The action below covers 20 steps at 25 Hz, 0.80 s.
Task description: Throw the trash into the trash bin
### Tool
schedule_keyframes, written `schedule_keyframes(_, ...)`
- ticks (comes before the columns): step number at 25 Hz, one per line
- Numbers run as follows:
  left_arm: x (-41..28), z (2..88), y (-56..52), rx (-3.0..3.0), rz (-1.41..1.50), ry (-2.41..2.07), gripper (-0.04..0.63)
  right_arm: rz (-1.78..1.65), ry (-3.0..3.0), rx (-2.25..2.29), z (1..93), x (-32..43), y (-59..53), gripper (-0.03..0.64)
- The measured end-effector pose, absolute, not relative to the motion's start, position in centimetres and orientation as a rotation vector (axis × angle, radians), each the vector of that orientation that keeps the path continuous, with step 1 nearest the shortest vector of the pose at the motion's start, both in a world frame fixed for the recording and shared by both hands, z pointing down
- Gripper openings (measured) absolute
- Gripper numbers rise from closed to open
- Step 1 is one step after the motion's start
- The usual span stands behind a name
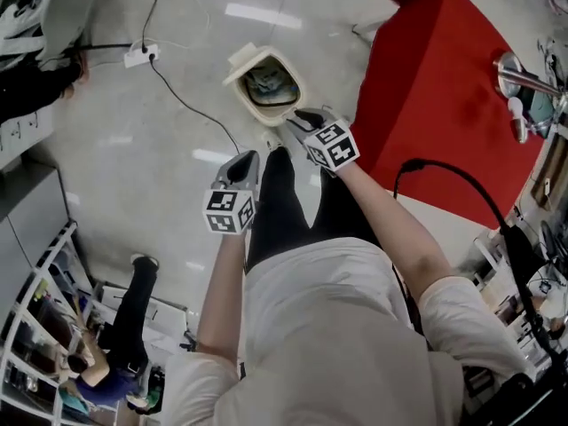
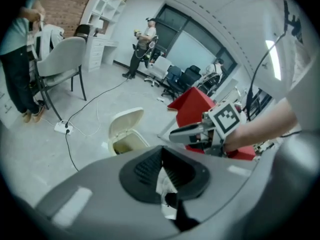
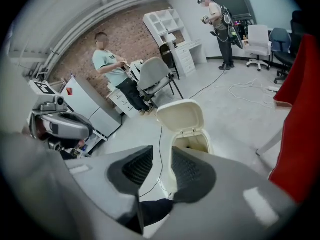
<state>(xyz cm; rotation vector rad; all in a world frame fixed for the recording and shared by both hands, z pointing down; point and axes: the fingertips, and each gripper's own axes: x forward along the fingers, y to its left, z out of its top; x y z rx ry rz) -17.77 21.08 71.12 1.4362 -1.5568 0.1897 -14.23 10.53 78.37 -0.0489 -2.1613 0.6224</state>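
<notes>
Nearest in the head view: white T-shirt (image 1: 328, 327) and two bare forearms reaching forward over dark trousers. At the left forearm's end, left gripper (image 1: 241, 162), angled down at the grey floor, short of the trash bin (image 1: 257, 105). Further forward, right gripper (image 1: 306, 118), tips just beside the near rim of that cream bin. Bin open on the floor, lid tipped back, something dark inside. Off to the right, red table (image 1: 435, 87); up left, white power strip (image 1: 140, 56) with a black cable trailing towards the bin.

Left gripper view: left gripper (image 2: 162, 156) pressed together on a crumpled white trash scrap (image 2: 164, 184), pinched between the ribbed pads and hanging below them. Beyond the tips, trash bin (image 2: 117, 144) on the floor, well apart from the scrap. Right gripper (image 2: 182, 138) in from the right, in front of the red table (image 2: 197, 104).

Right gripper view: right gripper (image 3: 162, 151) spread, nothing between the pads, only floor, cable and trash bin (image 3: 187, 124) visible through the gap. At far left, left gripper (image 3: 60, 126).
</notes>
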Motion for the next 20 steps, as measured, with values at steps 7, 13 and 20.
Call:
schedule_keyframes(7, -17.4, 66.3, 20.0, 1.535, 0.281, -1.558, 0.006, 0.586, -2.235, -0.038, 70.7, -12.0, 9.3, 0.066)
schedule_keyframes(13, -16.4, 60.2, 17.5, 1.648, 0.271, -1.572, 0.006, 0.553, -2.347, -0.133, 62.1, -11.1, 9.0, 0.003)
schedule_keyframes(20, -14.8, 56.1, 18.4, 1.645, 0.233, -1.561, 0.006, 0.555, -2.367, -0.114, 57.7, -7.9, 8.8, 0.003)
